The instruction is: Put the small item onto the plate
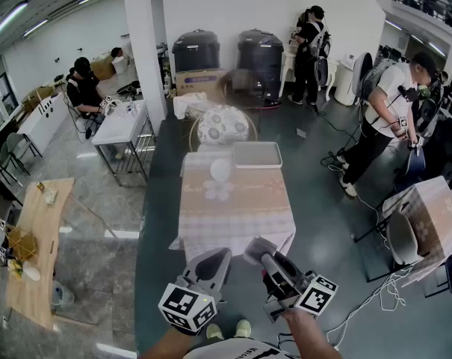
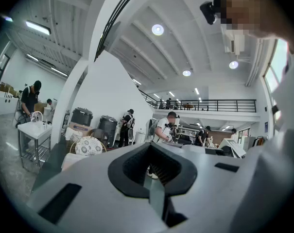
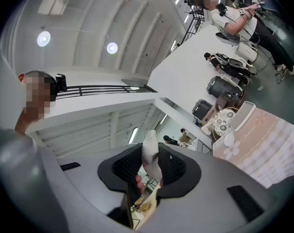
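A small white item (image 3: pixel 150 152) stands upright between the black pads of my right gripper (image 3: pixel 149 166), which is shut on it; a pinkish bit shows just under it. In the head view this gripper (image 1: pixel 264 254) hovers at the near edge of the table (image 1: pixel 237 215), which wears a pink checked cloth. The white plate (image 1: pixel 220 169) lies toward the table's far side, well ahead of both grippers, and shows small in the right gripper view as the plate (image 3: pixel 228 140). My left gripper (image 1: pixel 211 264) is beside the right one, jaws together and holding nothing (image 2: pixel 154 178).
A grey tray (image 1: pixel 257 154) rests on the table's far right corner. A round patterned chair (image 1: pixel 223 124) and two black barrels (image 1: pixel 227 51) stand behind it. People work around the room. Cables (image 1: pixel 360 305) lie on the floor at right, near another clothed table (image 1: pixel 435 215).
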The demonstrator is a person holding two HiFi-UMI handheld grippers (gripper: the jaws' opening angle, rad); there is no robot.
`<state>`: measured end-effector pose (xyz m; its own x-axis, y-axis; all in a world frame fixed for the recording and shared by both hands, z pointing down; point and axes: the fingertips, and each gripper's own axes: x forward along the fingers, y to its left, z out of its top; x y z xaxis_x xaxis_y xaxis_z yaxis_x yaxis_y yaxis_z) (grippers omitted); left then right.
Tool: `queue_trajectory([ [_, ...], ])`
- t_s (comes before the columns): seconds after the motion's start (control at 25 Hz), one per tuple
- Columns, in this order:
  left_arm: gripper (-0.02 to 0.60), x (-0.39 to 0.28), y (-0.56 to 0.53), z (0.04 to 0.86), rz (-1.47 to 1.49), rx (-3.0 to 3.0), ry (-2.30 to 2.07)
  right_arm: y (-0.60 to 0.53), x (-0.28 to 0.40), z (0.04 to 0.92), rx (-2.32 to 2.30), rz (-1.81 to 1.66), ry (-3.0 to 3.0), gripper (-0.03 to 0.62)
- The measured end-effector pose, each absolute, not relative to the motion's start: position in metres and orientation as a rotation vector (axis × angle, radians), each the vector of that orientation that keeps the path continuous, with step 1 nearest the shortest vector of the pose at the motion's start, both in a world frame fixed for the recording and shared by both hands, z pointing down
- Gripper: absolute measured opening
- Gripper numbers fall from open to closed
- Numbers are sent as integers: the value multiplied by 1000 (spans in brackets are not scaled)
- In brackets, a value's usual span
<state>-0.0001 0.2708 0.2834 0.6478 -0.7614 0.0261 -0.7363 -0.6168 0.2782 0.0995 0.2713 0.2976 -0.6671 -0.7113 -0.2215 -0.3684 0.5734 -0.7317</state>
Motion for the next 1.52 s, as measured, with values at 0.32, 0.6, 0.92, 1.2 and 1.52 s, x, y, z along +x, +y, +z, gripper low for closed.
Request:
queue_trajectory([
  [0.32, 6, 6, 270, 286, -135, 2601, -1219, 272, 106, 300, -851, -917, 2300, 106],
  [0.6, 6, 10, 267, 286, -131, 2597, -1226, 269, 110, 296, -757, -958, 2254, 106],
  [0.92, 6, 18, 261, 288, -120, 2599, -1244, 262, 120, 302, -754, -993, 2224, 106],
  [1.2, 6, 33, 254, 287, -116, 2600, -1268, 254, 136, 302, -739, -988, 2230, 106],
  [1.52, 6, 43, 245, 290, -121, 2574, -1329, 247, 150, 307, -714, -1000, 2250, 106],
])
